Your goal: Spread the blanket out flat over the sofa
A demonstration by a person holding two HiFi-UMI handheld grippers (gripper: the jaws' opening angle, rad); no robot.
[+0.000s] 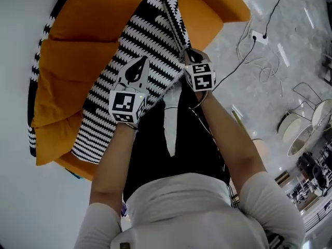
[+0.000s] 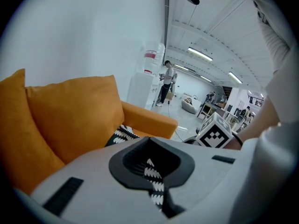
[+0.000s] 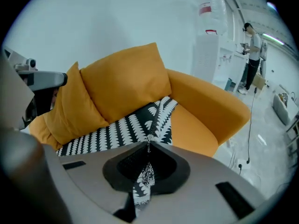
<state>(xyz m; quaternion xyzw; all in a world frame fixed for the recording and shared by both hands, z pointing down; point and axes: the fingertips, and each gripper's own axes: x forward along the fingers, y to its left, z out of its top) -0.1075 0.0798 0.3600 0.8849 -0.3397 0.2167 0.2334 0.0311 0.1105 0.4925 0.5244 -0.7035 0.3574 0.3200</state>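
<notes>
- Clamping one edge of the black-and-white blanket [image 1: 136, 32], the left gripper [image 2: 156, 185] has its jaws together on the fabric
- Right gripper [image 3: 140, 186] pinched shut on another bunched edge close beside it
- Blanket runs from both grippers onto the orange sofa [image 1: 62, 71], lying across the seat before the back cushions [image 3: 117, 80]

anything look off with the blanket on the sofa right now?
Yes. The blanket is not flat: it runs as a slanted strip across the sofa, its edge bunched into a ridge at the right gripper. The left gripper grips it too.
</notes>
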